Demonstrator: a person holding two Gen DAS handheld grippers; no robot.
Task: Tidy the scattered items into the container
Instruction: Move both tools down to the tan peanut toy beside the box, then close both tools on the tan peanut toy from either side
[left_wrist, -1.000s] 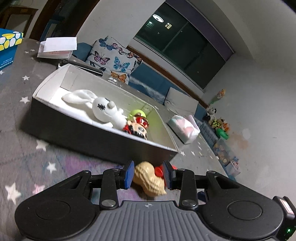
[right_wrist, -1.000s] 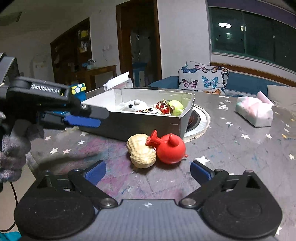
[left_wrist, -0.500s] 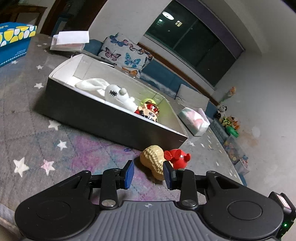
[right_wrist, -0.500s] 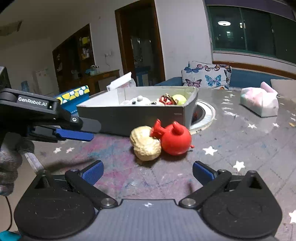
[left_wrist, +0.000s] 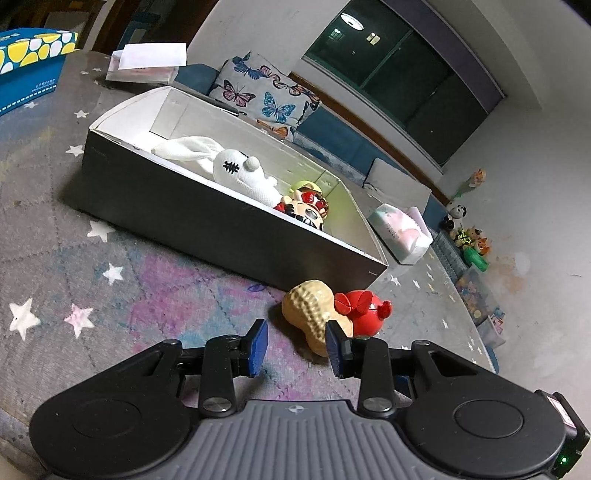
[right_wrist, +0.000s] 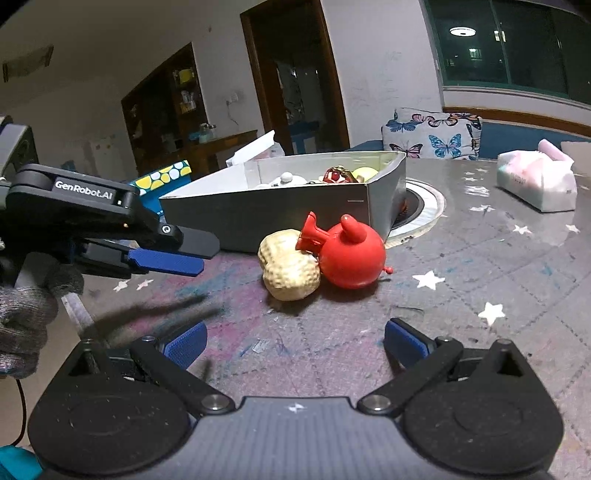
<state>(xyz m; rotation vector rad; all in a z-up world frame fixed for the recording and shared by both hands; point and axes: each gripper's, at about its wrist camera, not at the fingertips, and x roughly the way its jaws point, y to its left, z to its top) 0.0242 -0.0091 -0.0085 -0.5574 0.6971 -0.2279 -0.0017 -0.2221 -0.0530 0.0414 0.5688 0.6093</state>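
Lying just near of the grey box (right_wrist: 295, 206), the peanut toy (right_wrist: 288, 269) is touching the red ball toy (right_wrist: 351, 254) on its right. Left gripper (left_wrist: 295, 345) is hovering half open and empty, just short of the peanut. Right gripper (right_wrist: 295, 345) is standing wide open, holding nothing, nearer than both toys.

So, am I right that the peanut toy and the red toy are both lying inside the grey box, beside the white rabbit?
Not quite: the peanut toy and the red toy lie on the table, touching, just outside the grey box. Only the white rabbit is inside, as both wrist views show.
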